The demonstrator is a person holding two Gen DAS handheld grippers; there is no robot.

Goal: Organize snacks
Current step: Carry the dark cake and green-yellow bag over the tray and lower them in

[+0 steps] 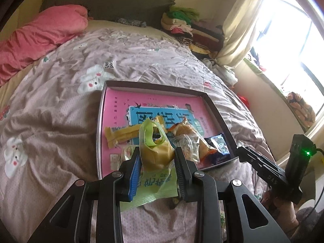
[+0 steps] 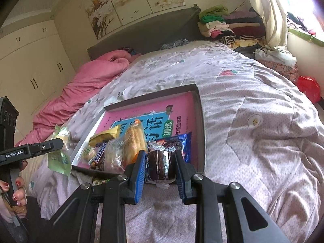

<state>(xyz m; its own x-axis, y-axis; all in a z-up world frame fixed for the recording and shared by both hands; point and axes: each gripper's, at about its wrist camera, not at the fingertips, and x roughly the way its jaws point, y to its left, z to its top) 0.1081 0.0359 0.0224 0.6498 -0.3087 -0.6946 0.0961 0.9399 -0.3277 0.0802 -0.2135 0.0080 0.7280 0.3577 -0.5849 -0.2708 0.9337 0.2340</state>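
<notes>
A shallow box lid (image 1: 217,111) with a pink printed bottom lies on the bed and holds several snacks: yellow bars (image 1: 121,134), a bread pack (image 1: 194,139) and a blue packet (image 1: 219,143). My left gripper (image 1: 157,157) is shut on a light-green snack packet (image 1: 156,149), held over the box's near edge. My right gripper (image 2: 161,162) is shut on a dark chocolate cake in clear foil wrap (image 2: 160,166), at the near edge of the box (image 2: 199,121). The green packet also shows in the right wrist view (image 2: 59,158). A Snickers bar (image 2: 100,154) lies in the box.
The bed has a pale pink quilt (image 1: 60,111) and a rolled pink blanket (image 1: 40,38) at the far left. Folded clothes (image 1: 190,28) are stacked by the headboard. A window with a curtain (image 1: 243,24) is at right. Wardrobe doors (image 2: 30,64) stand left.
</notes>
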